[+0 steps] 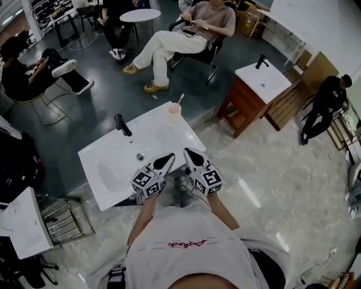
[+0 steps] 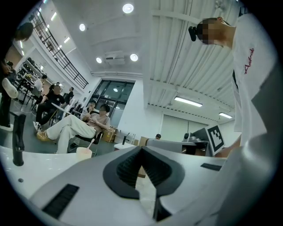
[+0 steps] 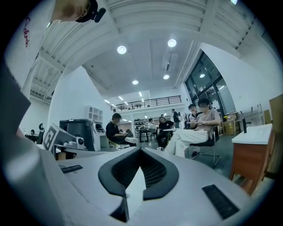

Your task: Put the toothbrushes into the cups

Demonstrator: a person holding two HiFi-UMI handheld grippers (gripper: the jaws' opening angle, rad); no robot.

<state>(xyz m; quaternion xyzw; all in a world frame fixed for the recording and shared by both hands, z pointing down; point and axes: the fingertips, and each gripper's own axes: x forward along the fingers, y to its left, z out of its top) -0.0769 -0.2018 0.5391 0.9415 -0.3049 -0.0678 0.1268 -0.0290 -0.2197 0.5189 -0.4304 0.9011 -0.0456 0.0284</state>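
A pink cup (image 1: 174, 112) stands at the far right corner of the white sink top (image 1: 163, 138), with one toothbrush (image 1: 180, 99) upright in it. The left gripper view shows the same cup (image 2: 83, 152) far off at the left. My left gripper (image 1: 169, 158) and right gripper (image 1: 188, 151) hang side by side over the sink's near edge, close to my body and well short of the cup. Both are tilted upward. In the gripper views the left gripper (image 2: 141, 149) and right gripper (image 3: 140, 150) have their tips together with nothing between them.
A black faucet (image 1: 122, 125) rises behind the basin (image 1: 113, 169). A second vanity on a wooden cabinet (image 1: 256, 90) stands to the right. Seated people (image 1: 180, 36) and a round table (image 1: 140, 15) fill the far floor. A metal rack (image 1: 62, 217) sits at the left.
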